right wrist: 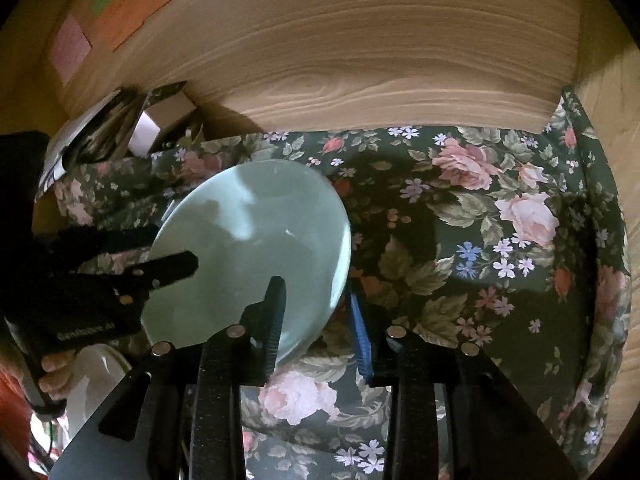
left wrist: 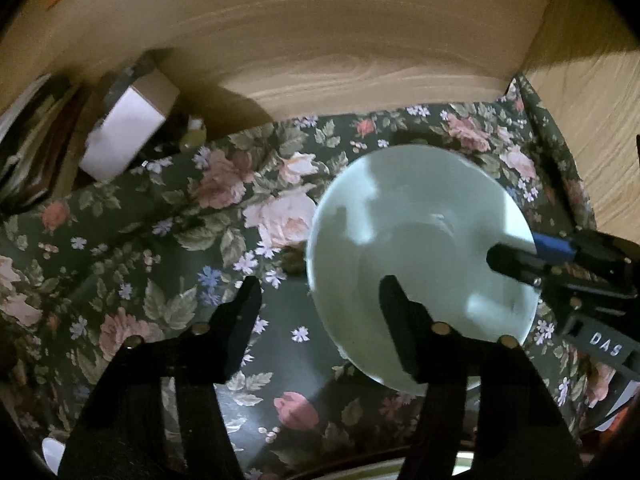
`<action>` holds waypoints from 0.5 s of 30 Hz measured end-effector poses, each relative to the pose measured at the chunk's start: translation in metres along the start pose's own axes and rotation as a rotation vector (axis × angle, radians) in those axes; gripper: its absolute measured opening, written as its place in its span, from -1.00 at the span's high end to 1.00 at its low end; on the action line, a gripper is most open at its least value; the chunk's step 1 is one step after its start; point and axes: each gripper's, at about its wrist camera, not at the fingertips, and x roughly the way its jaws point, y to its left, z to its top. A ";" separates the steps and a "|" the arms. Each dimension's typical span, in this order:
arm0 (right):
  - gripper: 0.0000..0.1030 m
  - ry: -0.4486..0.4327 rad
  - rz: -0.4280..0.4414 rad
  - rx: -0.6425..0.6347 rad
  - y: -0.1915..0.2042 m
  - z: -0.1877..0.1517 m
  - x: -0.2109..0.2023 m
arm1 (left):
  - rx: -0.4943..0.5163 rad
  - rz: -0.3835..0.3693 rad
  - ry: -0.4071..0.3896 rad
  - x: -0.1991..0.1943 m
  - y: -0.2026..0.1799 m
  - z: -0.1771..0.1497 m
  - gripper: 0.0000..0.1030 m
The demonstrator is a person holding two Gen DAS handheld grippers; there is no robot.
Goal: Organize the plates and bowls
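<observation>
Clenched on the near rim of a pale green round plate (right wrist: 248, 248): right gripper (right wrist: 318, 320), one black finger above the glaze and the blue-padded one beneath, pinching at the very edge, likely so as to leave the face free. Held tilted and apparently clear of the dark floral cloth-covered worktop (right wrist: 460, 240), not lying flat on it. Straddling the opposite rim without pressing: left gripper (left wrist: 320, 288), fingers released, one over the plate's well and the other out over the cloth, seemingly placed to take a second hold and steady the load. Seen at lower left in the right wrist view: a person's hand (right wrist: 50, 372) around that gripper's handle, with a white glossy dish (right wrist: 96, 376) just beside it, bowl or plate hard to tell, perhaps next in line for sorting. Beyond the plate, bare cloth wide open to the right and ahead, room enough to set down flat. Crowded only at the far left, by a white cardboard box (left wrist: 124, 136) and dark clutter against the pale wooden back panel (left wrist: 320, 40). Closed in at the right by a wooden side wall (left wrist: 600, 120), with the cloth's edge turned up against it; best kept away from both corners when lowering
</observation>
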 end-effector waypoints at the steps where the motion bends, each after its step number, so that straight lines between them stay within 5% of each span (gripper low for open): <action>1: 0.45 0.002 0.001 0.000 0.004 0.002 0.004 | 0.005 0.000 0.001 0.001 -0.002 0.000 -0.05; 9: 0.45 0.001 0.007 0.002 0.009 -0.001 0.014 | 0.033 -0.025 0.028 0.012 -0.012 -0.001 0.48; 15: 0.48 -0.004 0.006 0.011 0.009 0.000 0.013 | 0.039 -0.010 0.021 0.014 -0.016 -0.001 0.59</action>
